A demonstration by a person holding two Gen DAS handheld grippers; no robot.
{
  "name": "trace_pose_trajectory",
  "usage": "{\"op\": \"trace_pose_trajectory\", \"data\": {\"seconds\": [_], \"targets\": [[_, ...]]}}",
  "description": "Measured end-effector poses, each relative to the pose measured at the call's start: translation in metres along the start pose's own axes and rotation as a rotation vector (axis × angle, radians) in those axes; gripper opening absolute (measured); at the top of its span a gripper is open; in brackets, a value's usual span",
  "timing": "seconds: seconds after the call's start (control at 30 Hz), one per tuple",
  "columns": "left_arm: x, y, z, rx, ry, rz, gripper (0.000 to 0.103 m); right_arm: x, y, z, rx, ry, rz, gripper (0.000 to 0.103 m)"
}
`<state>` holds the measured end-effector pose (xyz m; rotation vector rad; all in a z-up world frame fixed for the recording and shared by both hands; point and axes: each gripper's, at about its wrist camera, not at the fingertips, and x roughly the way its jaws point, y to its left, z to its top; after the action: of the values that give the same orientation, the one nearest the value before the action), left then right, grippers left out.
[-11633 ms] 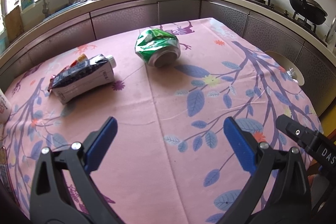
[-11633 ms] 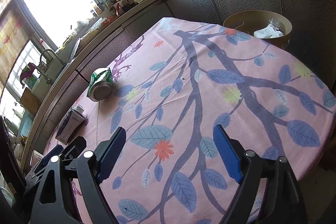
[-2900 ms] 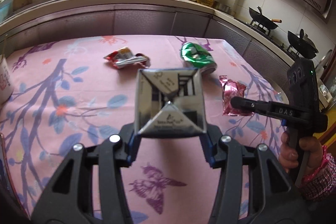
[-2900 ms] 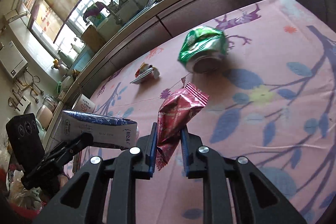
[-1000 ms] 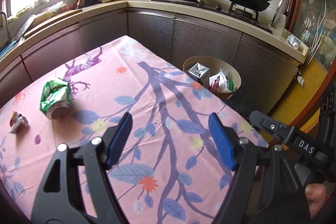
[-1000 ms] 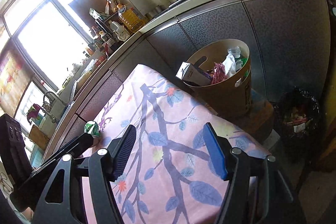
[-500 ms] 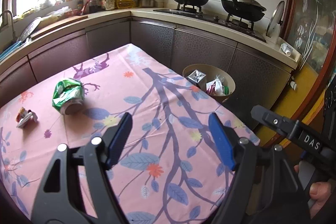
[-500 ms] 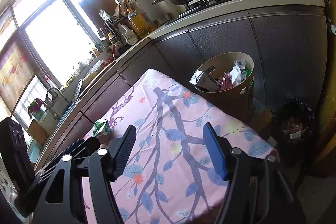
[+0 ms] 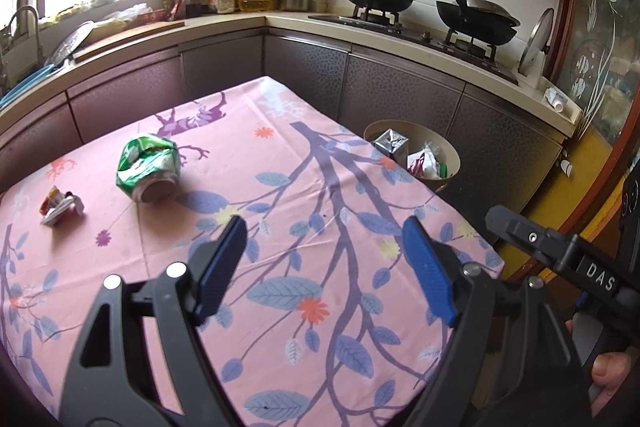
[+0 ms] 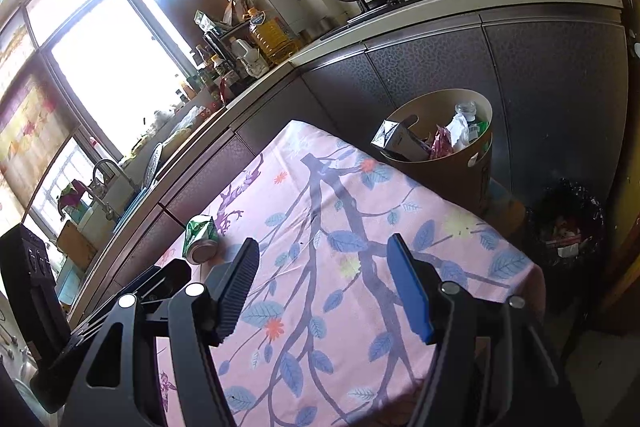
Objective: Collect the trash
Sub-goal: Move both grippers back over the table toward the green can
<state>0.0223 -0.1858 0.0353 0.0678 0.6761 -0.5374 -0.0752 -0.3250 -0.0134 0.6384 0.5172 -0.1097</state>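
On the bench (image 9: 280, 195), far left, we see a small crumpled wrapper (image 9: 60, 205), then a crushed green can (image 9: 147, 167) near it. Our left gripper (image 9: 324, 267) hovers over the pink cloth, jaws opening with nothing between them. Our right gripper (image 10: 324, 287) hangs released and empty too. Past the bench's right edge stands the tan bin (image 10: 472, 167), holding a carton (image 10: 394, 139), a pink wrapper and a bottle.

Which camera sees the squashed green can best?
The left wrist view: the crushed green can lies close and large on the pink tablecloth, its open end facing us. The right wrist view shows it small and far off, above a finger.
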Motion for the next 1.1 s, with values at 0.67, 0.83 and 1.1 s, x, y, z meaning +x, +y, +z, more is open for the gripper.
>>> {"op": "trace_pose_trajectory", "data": {"seconds": [0.67,0.83,1.1], "targets": [[0.007,0.008,-0.008,-0.009,0.034,0.011,0.077,0.016,0.0,-0.012,0.014,0.051,0.018,0.063],[0.007,0.009,-0.008,-0.009,0.034,0.011,0.077,0.017,0.0,-0.011,0.015,0.051,0.019,0.063],[0.007,0.009,-0.008,-0.01,0.035,0.011,0.077,0.015,0.003,-0.012,0.012,0.051,0.024,0.063]]}}
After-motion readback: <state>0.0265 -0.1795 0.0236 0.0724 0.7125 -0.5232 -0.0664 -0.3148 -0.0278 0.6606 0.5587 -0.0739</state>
